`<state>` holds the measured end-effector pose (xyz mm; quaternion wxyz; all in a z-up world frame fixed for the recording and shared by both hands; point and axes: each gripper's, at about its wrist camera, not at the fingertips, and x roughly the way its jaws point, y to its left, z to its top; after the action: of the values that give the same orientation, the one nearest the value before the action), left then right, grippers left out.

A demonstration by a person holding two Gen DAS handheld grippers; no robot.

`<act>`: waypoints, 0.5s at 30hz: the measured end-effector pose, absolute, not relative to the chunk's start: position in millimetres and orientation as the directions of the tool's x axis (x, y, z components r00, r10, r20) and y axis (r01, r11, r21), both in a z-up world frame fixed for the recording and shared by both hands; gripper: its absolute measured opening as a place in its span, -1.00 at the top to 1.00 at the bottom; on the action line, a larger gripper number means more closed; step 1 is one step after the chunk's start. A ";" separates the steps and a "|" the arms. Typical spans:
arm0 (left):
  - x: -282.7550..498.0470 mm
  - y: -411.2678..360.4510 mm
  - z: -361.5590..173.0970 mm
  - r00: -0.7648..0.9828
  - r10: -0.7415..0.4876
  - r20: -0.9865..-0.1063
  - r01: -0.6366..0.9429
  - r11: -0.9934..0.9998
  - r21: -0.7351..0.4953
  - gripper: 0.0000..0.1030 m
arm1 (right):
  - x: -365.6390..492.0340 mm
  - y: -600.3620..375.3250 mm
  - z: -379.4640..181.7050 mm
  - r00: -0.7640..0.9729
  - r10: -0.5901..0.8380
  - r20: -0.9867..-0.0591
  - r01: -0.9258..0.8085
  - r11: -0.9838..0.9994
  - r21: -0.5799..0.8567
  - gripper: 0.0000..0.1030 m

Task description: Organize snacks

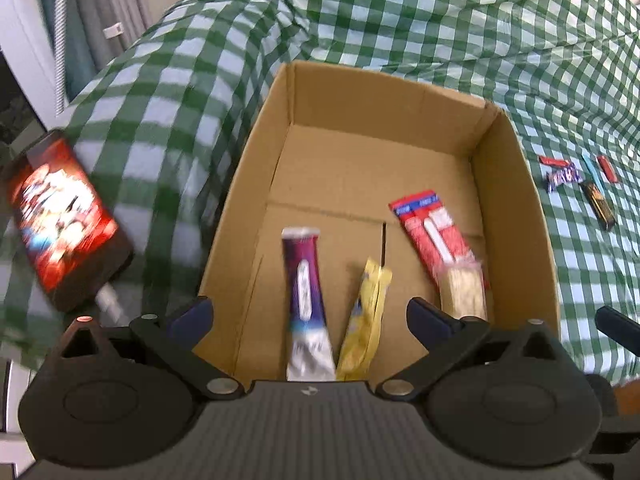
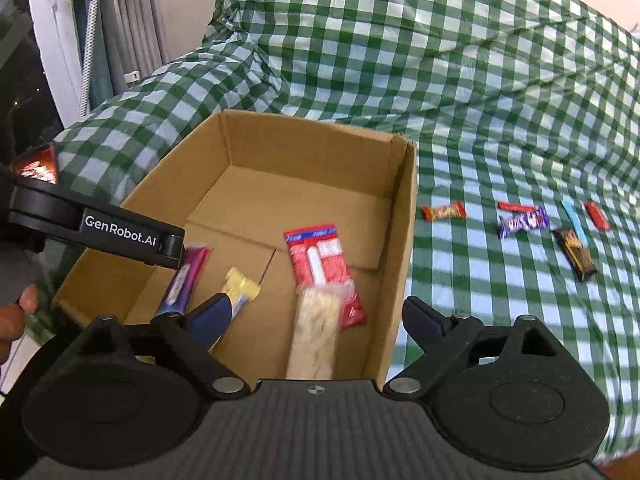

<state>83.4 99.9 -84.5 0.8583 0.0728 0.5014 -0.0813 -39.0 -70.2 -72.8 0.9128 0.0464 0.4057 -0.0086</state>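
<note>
1. The left gripper (image 1: 308,312) hangs over the near end of the cardboard box (image 1: 516,208), its fingers spread wide with nothing between them.
2. Directly ahead of it on the box floor lie a purple packet (image 1: 306,292) and a yellow packet (image 1: 366,320) side by side, with a red packet (image 1: 432,228) and a pale cracker pack (image 1: 464,292) further to its right. Laid lengthwise, they leave the far half of the box free, probably for more snacks.
3. The right gripper (image 2: 316,316) also stands spread and empty, over the box's right wall.
4. To its right, on the checked cloth (image 2: 440,80), wait the loose snacks (image 2: 524,222): small bars and sweets, well apart from the box.
5. A dark red box (image 1: 64,220) sits off to the left gripper's left, outside the cardboard box.
</note>
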 end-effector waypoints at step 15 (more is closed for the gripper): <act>-25.1 127.1 -63.8 0.551 -0.074 -0.832 0.231 0.971 0.067 -0.99 | -142.6 -42.4 -40.4 0.737 0.009 -0.676 0.041 0.997 0.058 -0.94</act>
<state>-25.1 127.1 -63.8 0.8764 0.0847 0.4660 -0.0870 -142.6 -42.4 -40.4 0.9313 0.0346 0.3625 -0.0085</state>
